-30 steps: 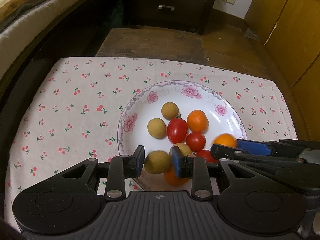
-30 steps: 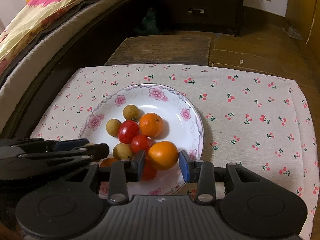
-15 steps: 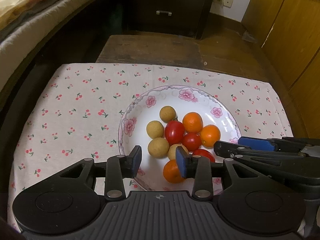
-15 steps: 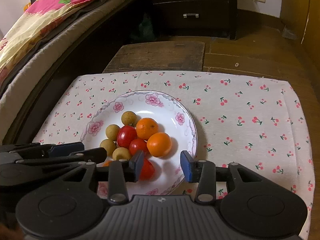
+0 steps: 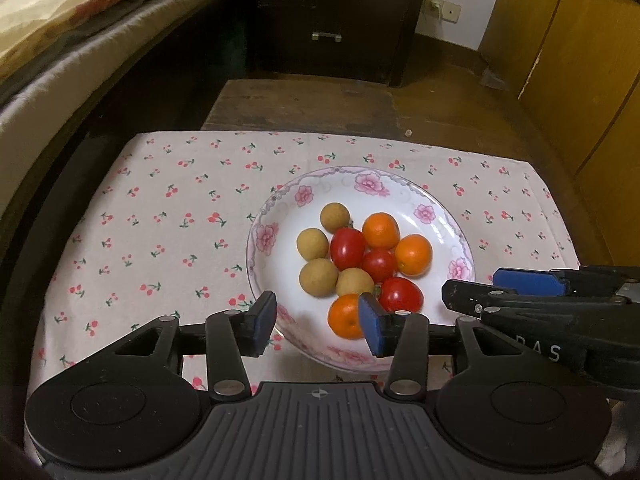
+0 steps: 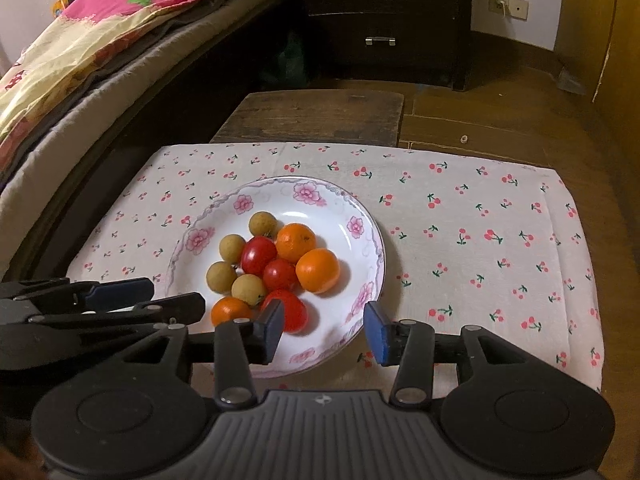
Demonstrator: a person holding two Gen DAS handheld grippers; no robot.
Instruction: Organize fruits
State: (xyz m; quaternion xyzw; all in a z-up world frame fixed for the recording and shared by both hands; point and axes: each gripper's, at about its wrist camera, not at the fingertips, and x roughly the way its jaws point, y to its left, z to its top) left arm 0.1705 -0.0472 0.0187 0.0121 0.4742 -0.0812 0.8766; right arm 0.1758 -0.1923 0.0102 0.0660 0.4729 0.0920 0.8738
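Both the left gripper and right gripper gape empty at the floral plate's six o'clock; nudging the piled fruit could roll the near orange off.

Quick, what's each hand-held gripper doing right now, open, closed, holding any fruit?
Left hand-held gripper: open, holding nothing, near the plate.
Right hand-held gripper: open, holding nothing, at the plate's near rim.
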